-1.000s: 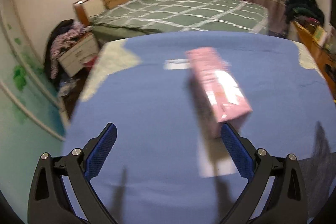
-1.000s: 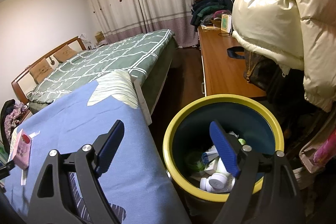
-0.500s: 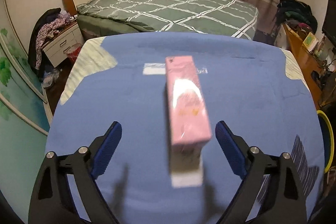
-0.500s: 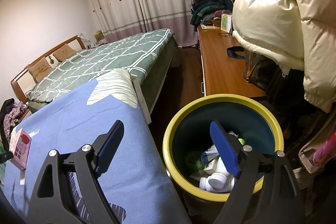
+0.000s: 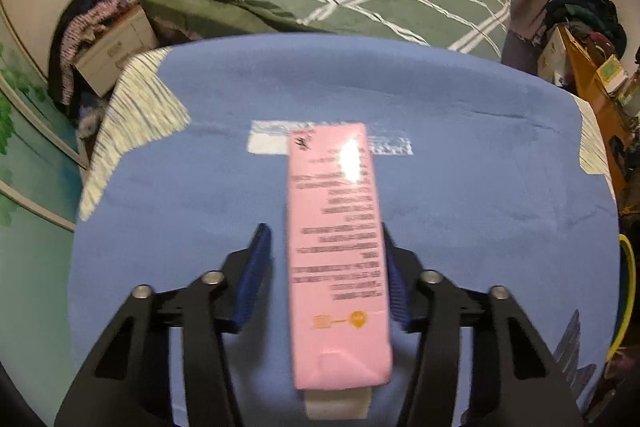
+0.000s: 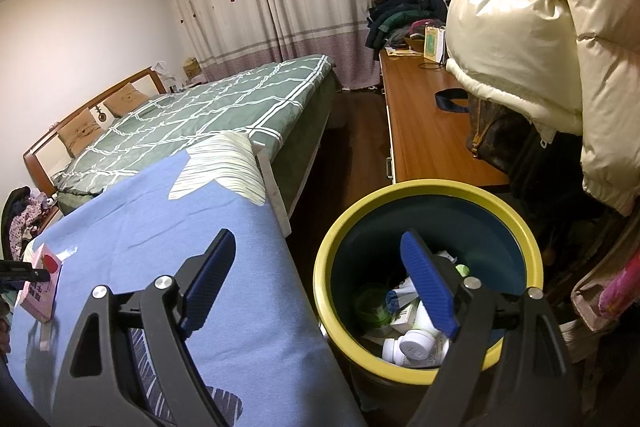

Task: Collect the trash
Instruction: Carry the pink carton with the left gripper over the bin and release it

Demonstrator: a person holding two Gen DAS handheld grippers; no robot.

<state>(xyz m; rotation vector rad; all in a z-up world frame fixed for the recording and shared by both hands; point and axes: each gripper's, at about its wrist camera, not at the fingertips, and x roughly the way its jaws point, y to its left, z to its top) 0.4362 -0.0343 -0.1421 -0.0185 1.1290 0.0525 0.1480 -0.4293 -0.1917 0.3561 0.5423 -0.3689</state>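
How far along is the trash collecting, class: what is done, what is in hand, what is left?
Done: bottles and cartons already lie in the yellow-rimmed bin.
In hand: the left gripper is closing around the pink box on the blue cloth; one pad looks short of it.
Left: lift the box, drop it in. The right gripper hangs open, empty.

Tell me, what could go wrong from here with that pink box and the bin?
The left hand-held gripper is closing around the pink box. A gap shows beside one pad, so the glossy box may twist or slip. The box stands tilted on the soft blue cloth and could tip. The bin sits off the cloth's far edge, so a loose grip risks a drop on the way.
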